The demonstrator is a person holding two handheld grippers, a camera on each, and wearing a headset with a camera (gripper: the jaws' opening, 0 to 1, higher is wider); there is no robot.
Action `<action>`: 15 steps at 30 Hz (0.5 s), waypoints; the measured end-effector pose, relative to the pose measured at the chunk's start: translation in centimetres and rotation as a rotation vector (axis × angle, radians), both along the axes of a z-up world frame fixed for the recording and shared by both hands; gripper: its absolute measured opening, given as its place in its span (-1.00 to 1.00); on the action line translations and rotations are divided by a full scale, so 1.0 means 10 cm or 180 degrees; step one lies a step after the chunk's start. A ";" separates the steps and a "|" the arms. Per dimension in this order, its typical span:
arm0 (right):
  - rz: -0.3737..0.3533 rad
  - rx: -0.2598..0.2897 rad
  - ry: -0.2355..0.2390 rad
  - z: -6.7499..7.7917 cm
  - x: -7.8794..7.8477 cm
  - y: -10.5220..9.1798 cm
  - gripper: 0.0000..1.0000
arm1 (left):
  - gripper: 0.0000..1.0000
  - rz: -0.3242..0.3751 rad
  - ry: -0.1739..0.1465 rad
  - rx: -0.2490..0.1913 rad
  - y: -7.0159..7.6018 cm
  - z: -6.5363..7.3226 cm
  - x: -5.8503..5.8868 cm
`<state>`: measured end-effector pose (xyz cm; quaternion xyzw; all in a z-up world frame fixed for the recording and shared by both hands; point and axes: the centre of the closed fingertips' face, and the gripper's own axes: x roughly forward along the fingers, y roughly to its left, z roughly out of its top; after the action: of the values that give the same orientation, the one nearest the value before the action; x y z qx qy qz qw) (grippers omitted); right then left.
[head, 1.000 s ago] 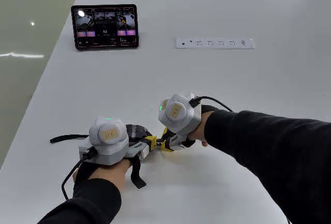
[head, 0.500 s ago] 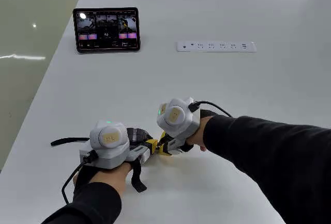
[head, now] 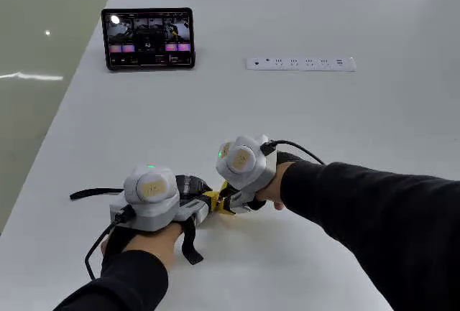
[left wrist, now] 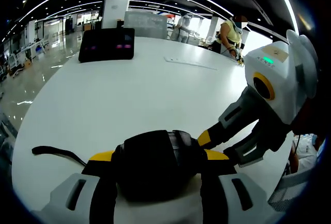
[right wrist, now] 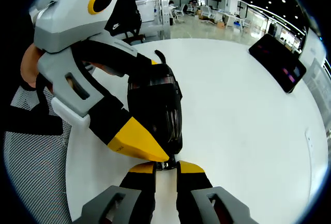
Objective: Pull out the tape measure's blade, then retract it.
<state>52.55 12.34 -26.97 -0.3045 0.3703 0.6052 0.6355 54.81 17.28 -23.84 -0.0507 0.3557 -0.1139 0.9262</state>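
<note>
A black tape measure [head: 188, 184] rests on the white table [head: 330, 124] near its front edge. My left gripper [head: 202, 195] is shut on the case, which sits between the yellow-tipped jaws of the left gripper [left wrist: 158, 157] in its own view. From the right, my right gripper [head: 224, 205] meets the case's side. In the right gripper view the right gripper [right wrist: 166, 166] is shut on the small metal blade hook [right wrist: 165, 164] at the mouth of the tape measure [right wrist: 155, 105]. No length of blade shows between hook and case.
A tablet [head: 147, 38] stands at the back left and a white power strip [head: 300, 63] lies at the back right. A black strap [head: 93, 193] trails left of the tape measure. The table's left edge [head: 50, 138] drops to a glossy floor.
The right gripper has edged slightly left and down, closer against the tape measure. The left gripper keeps its hold in the same place. The head camera has shifted a little.
</note>
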 end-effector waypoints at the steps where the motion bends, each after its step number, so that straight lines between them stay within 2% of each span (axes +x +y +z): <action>1: 0.0001 0.0008 -0.0010 0.00 0.00 0.00 -0.78 | 0.23 -0.0006 0.0004 -0.0006 0.00 0.00 0.00; 5: -0.0030 0.0066 0.0003 0.00 0.01 0.00 -0.77 | 0.25 -0.0061 -0.0003 0.0010 -0.01 -0.02 0.02; 7: -0.0035 0.0099 -0.0002 0.00 0.01 0.00 -0.77 | 0.26 -0.0154 -0.0014 0.0081 -0.01 -0.03 0.02; 12: -0.0156 0.0189 -0.0003 0.01 0.02 -0.01 -0.76 | 0.27 -0.0206 0.0011 0.0051 -0.01 -0.01 0.03; 15: -0.0226 0.0223 0.0005 0.03 0.02 -0.03 -0.76 | 0.26 -0.0226 -0.0012 0.0009 0.00 0.01 0.04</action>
<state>52.74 12.02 -26.69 -0.2682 0.3600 0.5951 0.6666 55.18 17.30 -23.76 -0.0365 0.3557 -0.1463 0.9224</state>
